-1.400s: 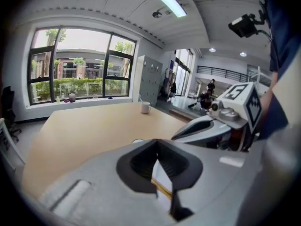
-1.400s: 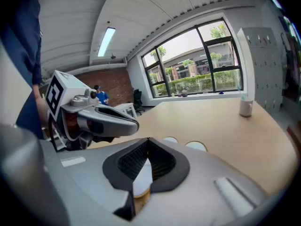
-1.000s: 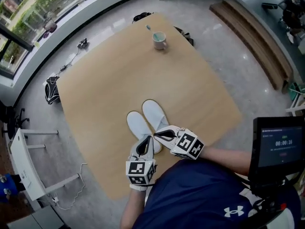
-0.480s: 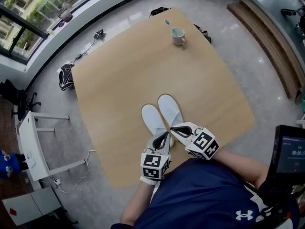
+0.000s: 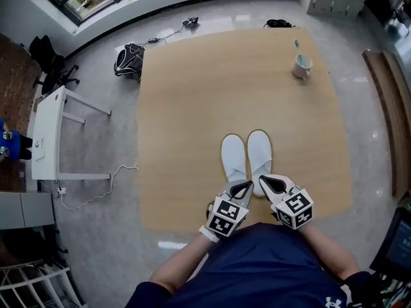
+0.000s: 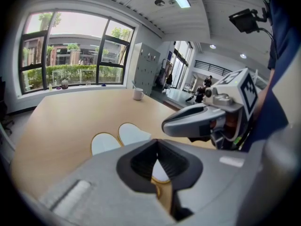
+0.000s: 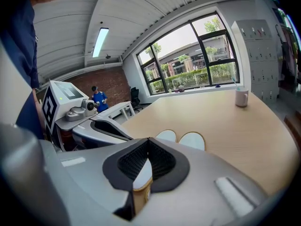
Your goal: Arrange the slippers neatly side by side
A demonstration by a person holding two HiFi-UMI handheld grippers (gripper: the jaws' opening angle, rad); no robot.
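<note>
Two white slippers lie side by side, toes pointing away from me, on the wooden table (image 5: pixel 192 108): the left slipper (image 5: pixel 234 158) and the right slipper (image 5: pixel 260 153). The left gripper (image 5: pixel 247 185) hovers by the left slipper's heel, its jaws shut and empty. By the right slipper's heel is the right gripper (image 5: pixel 264 180), also shut with nothing in it. In the left gripper view the shut left gripper (image 6: pixel 157 148) points over both slippers (image 6: pixel 134 133). The right gripper (image 7: pixel 148 146) shows shut in its own view, with the slippers (image 7: pixel 192 140) just beyond it.
A mug (image 5: pixel 302 65) stands at the table's far right, with a small stick-like thing (image 5: pixel 296 43) behind it. On the floor are a black bag (image 5: pixel 128 59), a cable (image 5: pixel 103 188) and a white desk (image 5: pixel 48 133) to the left. The table's near edge runs just under the grippers.
The head view has swung, so the table now looks squarer. The slippers stay together and both grippers stay shut at their heels.
</note>
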